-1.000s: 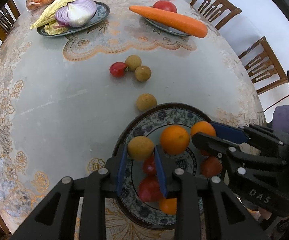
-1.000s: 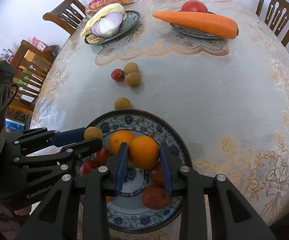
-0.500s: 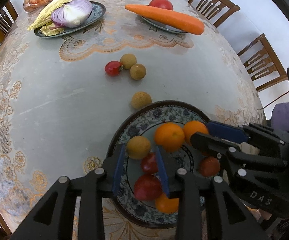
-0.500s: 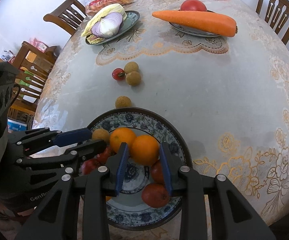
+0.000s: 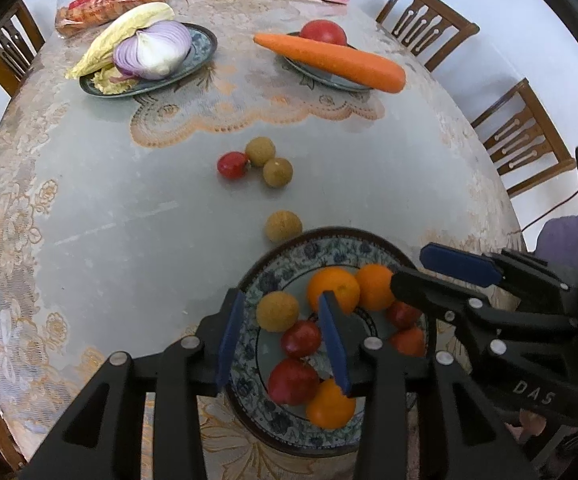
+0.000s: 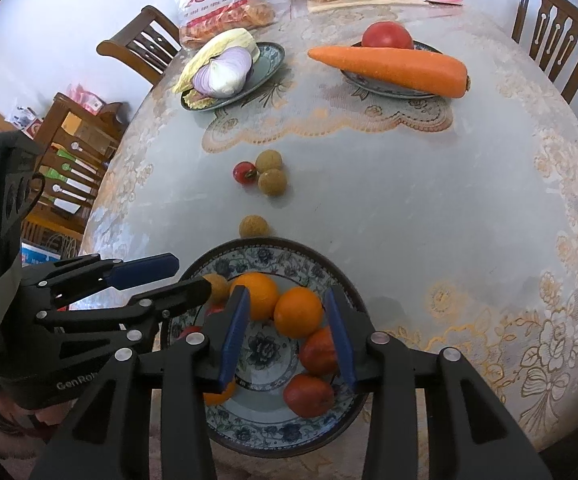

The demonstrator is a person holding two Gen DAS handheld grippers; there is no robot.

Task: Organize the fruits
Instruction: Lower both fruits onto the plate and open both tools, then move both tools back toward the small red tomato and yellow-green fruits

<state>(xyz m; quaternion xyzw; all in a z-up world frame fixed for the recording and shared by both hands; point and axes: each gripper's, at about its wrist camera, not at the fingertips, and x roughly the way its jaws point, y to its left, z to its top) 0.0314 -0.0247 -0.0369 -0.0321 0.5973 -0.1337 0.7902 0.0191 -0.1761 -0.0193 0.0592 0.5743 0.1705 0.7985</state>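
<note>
**Over the near plate, both claws easing apart**

Through the left wrist camera, the left gripper (image 5: 281, 328) hangs above the blue-patterned plate (image 5: 289, 256), its blue pads opening; a rough tan longan (image 5: 277, 311) lies in the plate between them, untouched. Smooth oranges (image 5: 333, 288) and glossy red fruits crowd the plate's middle. Beyond the far rim, one longan sits close by, with three small fruits (image 5: 255, 162) farther off on bare grey cloth with open room around them.

Through the right wrist camera, the right gripper (image 6: 289, 330) also opens; an orange (image 6: 298, 312) lies between its pads, released. The lace-edged round table (image 6: 429, 208) carries a long carrot (image 6: 389, 66) far right and a halved onion (image 6: 223, 72) far left; wooden chairs ring it.
</note>
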